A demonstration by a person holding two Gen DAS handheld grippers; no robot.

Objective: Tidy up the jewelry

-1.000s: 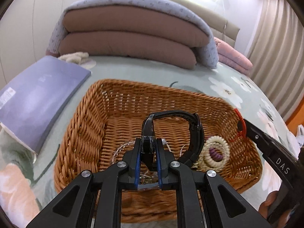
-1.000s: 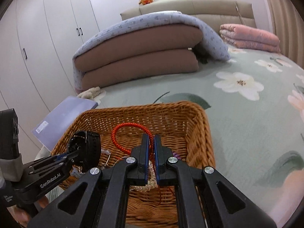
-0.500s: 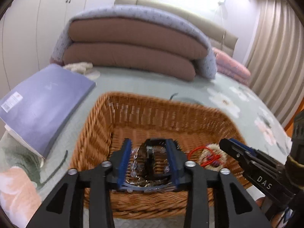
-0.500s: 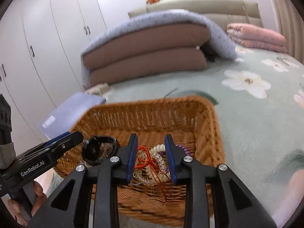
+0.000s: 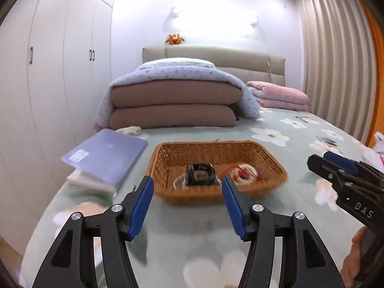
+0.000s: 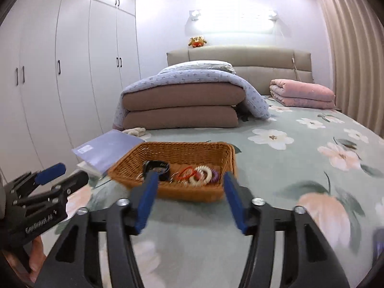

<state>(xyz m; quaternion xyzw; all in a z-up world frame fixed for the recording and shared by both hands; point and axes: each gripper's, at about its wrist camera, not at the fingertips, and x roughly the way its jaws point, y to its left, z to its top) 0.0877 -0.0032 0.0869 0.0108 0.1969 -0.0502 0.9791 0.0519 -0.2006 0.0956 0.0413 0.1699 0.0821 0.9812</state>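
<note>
A brown wicker basket (image 5: 165, 158) sits on the flowered bedspread; it also shows in the right wrist view (image 6: 223, 153). Inside lie a black watch (image 5: 200, 174), a red bead bracelet (image 6: 186, 172), a cream coil band (image 6: 201, 173), a purple band (image 6: 215, 175) and a clear bracelet (image 5: 178, 182). My left gripper (image 5: 187, 200) is open and empty, held back from the basket's near wall. My right gripper (image 6: 189, 195) is open and empty, also short of the basket. Each gripper shows in the other's view: the right gripper (image 5: 336, 165) and the left gripper (image 6: 52, 175).
A lavender book (image 5: 105, 153) lies left of the basket on a white box. Folded brown and blue quilts (image 5: 175, 100) are stacked behind it, and a pink blanket (image 5: 280, 94) lies at the far right. White wardrobes (image 6: 48, 84) line the left wall; curtains hang on the right.
Both grippers opened, dropping the watch and the red bracelet into the basket. Both then pulled back and up, away from the basket.
</note>
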